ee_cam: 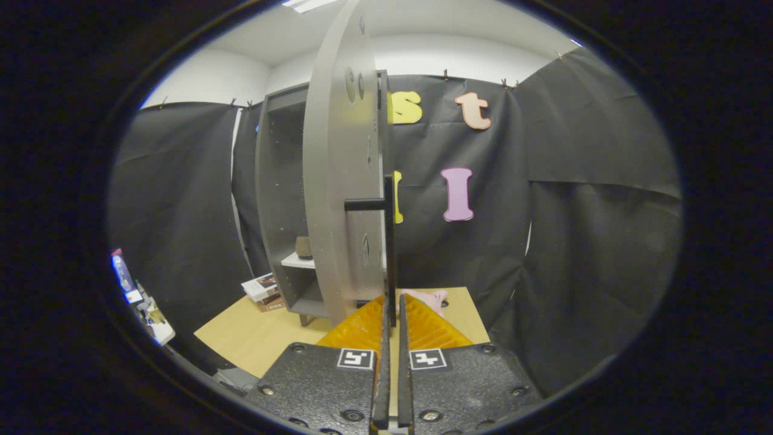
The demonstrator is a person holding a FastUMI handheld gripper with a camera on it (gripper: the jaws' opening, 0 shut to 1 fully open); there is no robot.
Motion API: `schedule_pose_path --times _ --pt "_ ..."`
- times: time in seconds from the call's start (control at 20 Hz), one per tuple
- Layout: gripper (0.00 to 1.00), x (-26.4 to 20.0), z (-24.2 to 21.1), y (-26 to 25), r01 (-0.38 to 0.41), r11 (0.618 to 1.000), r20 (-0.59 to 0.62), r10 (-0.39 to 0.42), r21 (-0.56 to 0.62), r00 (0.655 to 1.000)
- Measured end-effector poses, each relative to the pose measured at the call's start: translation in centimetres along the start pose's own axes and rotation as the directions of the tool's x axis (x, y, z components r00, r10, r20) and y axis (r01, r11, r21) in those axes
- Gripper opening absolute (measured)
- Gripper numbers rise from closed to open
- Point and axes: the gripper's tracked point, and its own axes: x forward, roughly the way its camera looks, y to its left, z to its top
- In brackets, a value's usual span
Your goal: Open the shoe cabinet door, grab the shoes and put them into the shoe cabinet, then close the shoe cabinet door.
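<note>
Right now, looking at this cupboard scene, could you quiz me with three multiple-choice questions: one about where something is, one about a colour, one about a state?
1. Where is the pink shoe?
A. on the cabinet's inner shelf
B. on the wooden table, just beyond the fingertips
C. on top of the cabinet

2. What colour is the door handle?
A. black
B. white
C. red

3. How does the shoe cabinet door stand?
A. shut flat
B. taken off and lying on the table
C. swung open, edge toward the camera

Answers:
1 B: it lies on the table past the gripper.
2 A: the bar is dark against the grey door.
3 C: the shoe cabinet interior and its white shelf show beside it.
</note>
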Motion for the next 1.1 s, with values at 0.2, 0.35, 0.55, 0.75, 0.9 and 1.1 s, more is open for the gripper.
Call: schedule_pose_path --times 0.2,0.35,0.55,0.75,0.9,1.1 --pt "0.18 0.0 0.0 0.1 0.053 0.998 0.022 -0.054 0.025 0.998" --pt "0.38 -0.3 0.1 1.3 0.035 0.999 0.034 -0.036 0.035 0.999" --pt "0.70 -0.4 -0.4 2.0 0.035 0.999 0.042 -0.034 -0.014 0.999" --pt "0.86 0.2 -0.8 2.6 0.016 0.999 0.048 -0.014 -0.029 0.999" --pt "0.94 -0.2 -2.3 4.5 -0.019 1.000 -0.010 0.018 -0.015 1.000" --pt "0.94 -0.6 -5.6 6.3 -0.073 0.997 -0.144 0.068 -0.031 0.987"
